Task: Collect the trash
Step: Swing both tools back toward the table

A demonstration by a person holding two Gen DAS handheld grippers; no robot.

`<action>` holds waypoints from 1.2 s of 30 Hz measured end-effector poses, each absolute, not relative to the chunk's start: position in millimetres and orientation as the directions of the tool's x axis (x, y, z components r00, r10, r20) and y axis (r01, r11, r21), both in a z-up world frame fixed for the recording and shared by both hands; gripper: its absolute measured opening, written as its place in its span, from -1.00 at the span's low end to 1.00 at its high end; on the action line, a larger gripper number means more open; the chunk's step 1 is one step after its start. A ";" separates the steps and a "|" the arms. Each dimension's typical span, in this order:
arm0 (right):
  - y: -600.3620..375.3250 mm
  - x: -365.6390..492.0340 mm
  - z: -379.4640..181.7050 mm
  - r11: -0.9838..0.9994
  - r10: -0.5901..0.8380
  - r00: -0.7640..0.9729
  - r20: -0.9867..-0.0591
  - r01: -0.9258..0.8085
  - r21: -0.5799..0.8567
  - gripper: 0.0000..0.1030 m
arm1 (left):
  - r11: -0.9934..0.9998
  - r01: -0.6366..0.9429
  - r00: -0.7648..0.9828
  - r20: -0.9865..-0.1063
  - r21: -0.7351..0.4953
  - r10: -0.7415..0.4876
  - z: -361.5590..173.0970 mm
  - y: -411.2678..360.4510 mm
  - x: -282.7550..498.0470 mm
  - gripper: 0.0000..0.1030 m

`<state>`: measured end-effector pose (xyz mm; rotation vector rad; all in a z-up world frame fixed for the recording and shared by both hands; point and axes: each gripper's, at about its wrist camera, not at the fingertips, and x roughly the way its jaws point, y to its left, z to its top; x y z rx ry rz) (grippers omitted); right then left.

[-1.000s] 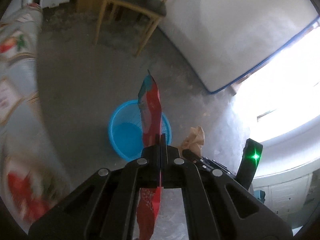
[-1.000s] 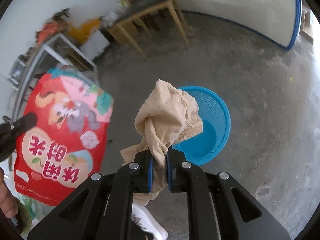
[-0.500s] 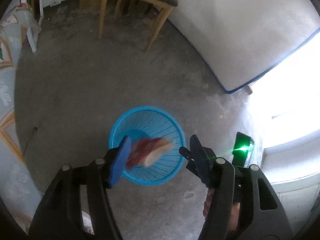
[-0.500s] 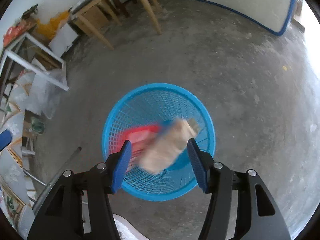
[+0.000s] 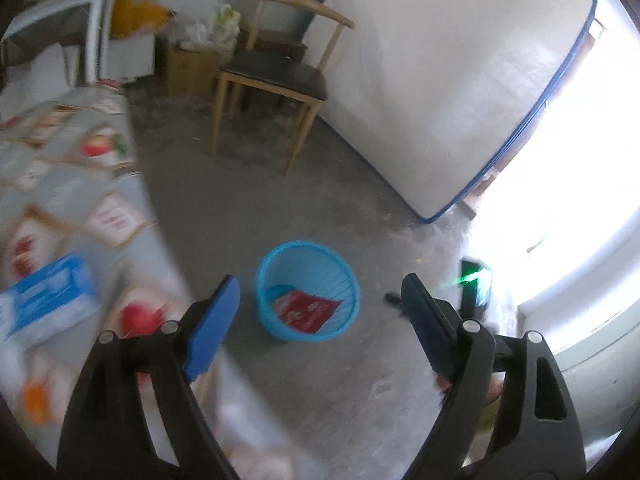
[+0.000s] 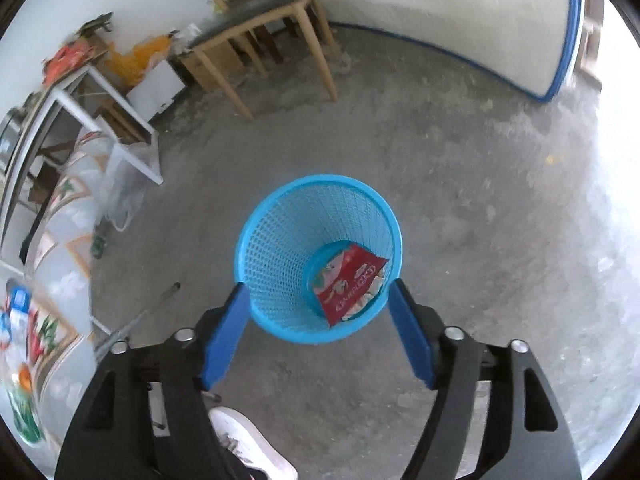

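A blue mesh trash basket [image 5: 280,320] [image 6: 276,264] stands on the concrete floor. A red snack wrapper [image 5: 306,311] [image 6: 350,280] lies inside it; a bit of beige paper shows under it in the right wrist view. My left gripper [image 5: 320,308] is open and empty, above and in front of the basket. My right gripper [image 6: 318,316] is open and empty, right over the basket's near rim. The tip of the right gripper with its green light [image 5: 474,280] shows in the left wrist view.
A wooden chair [image 5: 276,76] [image 6: 256,32] stands at the back beside a white mattress [image 5: 440,80] leaning on the wall. A table with a patterned cloth [image 5: 60,220] and a blue box [image 5: 44,296] is at left. A white shoe [image 6: 248,448] is below.
Both grippers opened and dropped the red wrapper and the beige paper into the basket. Both have since lifted and pulled back; the trash now lies still in the basket.
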<state>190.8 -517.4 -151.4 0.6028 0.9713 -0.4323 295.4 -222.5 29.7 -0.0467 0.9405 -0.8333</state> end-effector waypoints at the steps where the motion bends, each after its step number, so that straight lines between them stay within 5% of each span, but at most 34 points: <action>1: -510.0 187.2 -140.0 0.769 -0.102 0.500 -0.860 0.588 0.251 0.60 | 0.704 0.606 0.324 -0.693 -0.370 -0.644 33.7 -207.8 284.2 0.57; 4: -483.2 179.7 -100.4 0.802 -0.199 0.510 -0.837 0.576 0.161 0.86 | 0.749 0.588 0.396 -0.698 -0.306 -0.596 44.5 -160.8 247.1 0.57; 8: -443.5 183.9 -60.2 0.825 -0.328 0.492 -0.806 0.566 0.010 0.87 | 0.809 0.510 0.455 -0.706 -0.293 -0.543 37.9 -93.1 208.2 0.61; 14: -351.1 199.3 -10.8 0.936 -0.299 0.631 -0.716 0.341 -0.091 0.87 | 0.872 0.349 0.524 -0.700 -0.342 -0.484 14.4 2.2 174.3 0.68; 20: -243.3 206.3 16.9 1.000 0.012 0.786 -0.619 -0.026 -0.014 0.87 | 0.912 0.206 0.629 -0.666 -0.354 -0.401 -5.0 68.6 158.3 0.80; 26: -147.6 229.7 7.5 0.955 0.180 0.749 -0.638 -0.288 -0.069 0.87 | 0.881 0.159 0.678 -0.599 -0.445 -0.425 -19.6 118.6 148.2 0.83; 36: -63.2 292.6 -45.7 0.856 0.311 0.599 -0.738 -0.514 -0.056 0.31 | 0.865 0.169 0.689 -0.570 -0.473 -0.446 -38.4 143.3 150.0 0.83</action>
